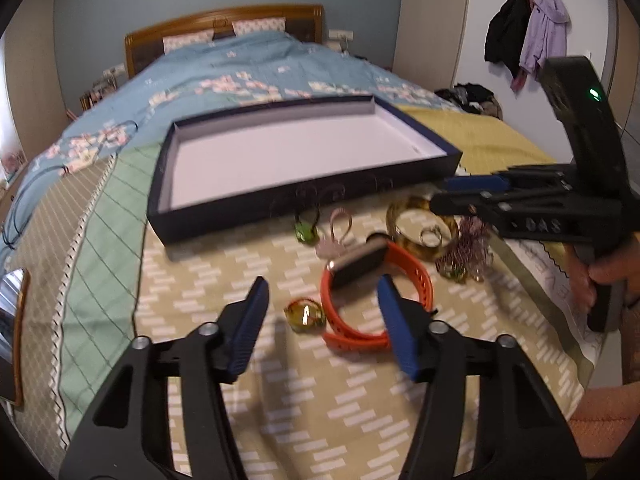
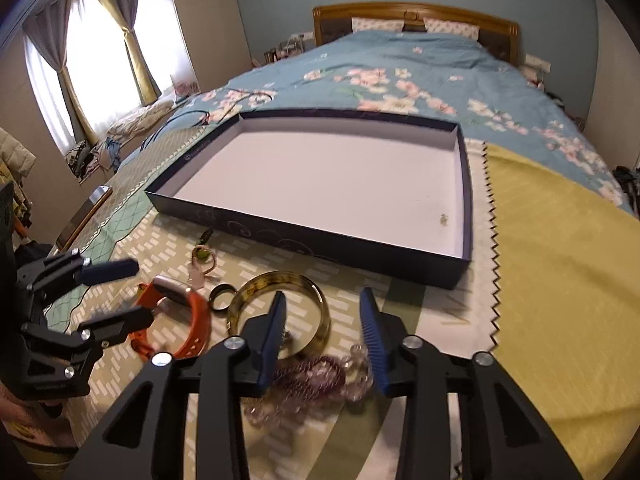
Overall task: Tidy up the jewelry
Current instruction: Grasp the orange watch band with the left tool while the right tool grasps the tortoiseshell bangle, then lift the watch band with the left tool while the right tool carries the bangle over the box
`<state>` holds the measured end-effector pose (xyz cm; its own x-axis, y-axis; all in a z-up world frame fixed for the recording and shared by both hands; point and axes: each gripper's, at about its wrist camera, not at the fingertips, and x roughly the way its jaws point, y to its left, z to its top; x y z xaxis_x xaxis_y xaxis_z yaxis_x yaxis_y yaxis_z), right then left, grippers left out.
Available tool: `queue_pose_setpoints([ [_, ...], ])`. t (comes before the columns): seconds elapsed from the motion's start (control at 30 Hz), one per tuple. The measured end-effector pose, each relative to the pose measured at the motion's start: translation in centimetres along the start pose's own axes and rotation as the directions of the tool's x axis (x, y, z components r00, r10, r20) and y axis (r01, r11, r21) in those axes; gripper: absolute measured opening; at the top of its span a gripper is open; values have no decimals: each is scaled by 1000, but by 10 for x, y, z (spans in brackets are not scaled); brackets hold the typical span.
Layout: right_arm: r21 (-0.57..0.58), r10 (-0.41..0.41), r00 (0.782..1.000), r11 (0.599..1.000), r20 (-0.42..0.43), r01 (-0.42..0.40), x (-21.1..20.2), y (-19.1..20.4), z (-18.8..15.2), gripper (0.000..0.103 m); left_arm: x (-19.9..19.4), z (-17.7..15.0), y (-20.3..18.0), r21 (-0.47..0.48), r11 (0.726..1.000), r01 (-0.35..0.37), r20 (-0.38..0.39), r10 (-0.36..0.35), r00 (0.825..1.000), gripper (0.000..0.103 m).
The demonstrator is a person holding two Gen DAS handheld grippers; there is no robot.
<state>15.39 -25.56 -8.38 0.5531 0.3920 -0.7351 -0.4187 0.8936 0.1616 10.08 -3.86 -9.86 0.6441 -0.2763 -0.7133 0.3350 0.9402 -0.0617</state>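
Note:
A shallow dark blue box with a white inside lies on the bed, and nothing is in it. In front of it lie an orange-strapped watch, an amber bangle, purple beads, a green pendant and a small gold piece. My left gripper hovers open over the watch and the gold piece. My right gripper stands open above the bangle and beads, touching neither.
The jewelry rests on a patterned olive cloth at the bed's foot, beside a yellow cloth. A blue floral quilt lies behind the box. A framed mirror lies at the left edge. Coats hang on the wall.

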Motion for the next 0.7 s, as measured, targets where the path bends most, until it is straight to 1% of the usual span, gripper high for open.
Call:
queue_pose_setpoints([
  [0.07,8,20,999,1000,-30,-19,7,-4,3,26,3,-2,3,-12,1000,25,-20,-25,999,39],
  [0.17,-11,19,998,1000,-52,-20,13,-3,4,25,4,-3,4,-6,999,33,-27,-33,999,34],
  [0.23,-29,11,998,1000,-60,-13,14,-2,6,22,3,-3,5,0,999,33,-28,-33,999,33],
  [0.33,-29,12,998,999,-67,-14,13,-3,7,15,-3,0,7,17,999,36,2,-36,999,34],
  [0.37,-35,10,998,999,-69,-12,14,-2,8,12,-7,1,7,29,998,48,7,-48,999,35],
  [0.4,-42,7,998,999,-69,-10,13,-1,7,12,-9,1,6,44,997,60,11,-61,998,35],
  [0.47,-63,-3,998,998,-68,-2,13,2,7,9,-10,3,1,63,995,75,10,-75,997,36],
  [0.53,-75,-1,997,997,-71,-5,14,4,7,7,-6,5,-4,90,994,70,-3,-70,998,35],
  [0.57,-77,-1,997,997,-71,-4,14,5,7,7,-1,6,-6,98,992,82,-27,-80,996,29],
  [0.63,-77,1,998,997,-70,-7,14,5,8,7,4,8,-8,100,992,81,-55,-76,996,22],
  [0.7,-78,6,998,997,-66,-11,14,3,8,6,6,8,-7,97,992,83,-62,-77,995,15],
])
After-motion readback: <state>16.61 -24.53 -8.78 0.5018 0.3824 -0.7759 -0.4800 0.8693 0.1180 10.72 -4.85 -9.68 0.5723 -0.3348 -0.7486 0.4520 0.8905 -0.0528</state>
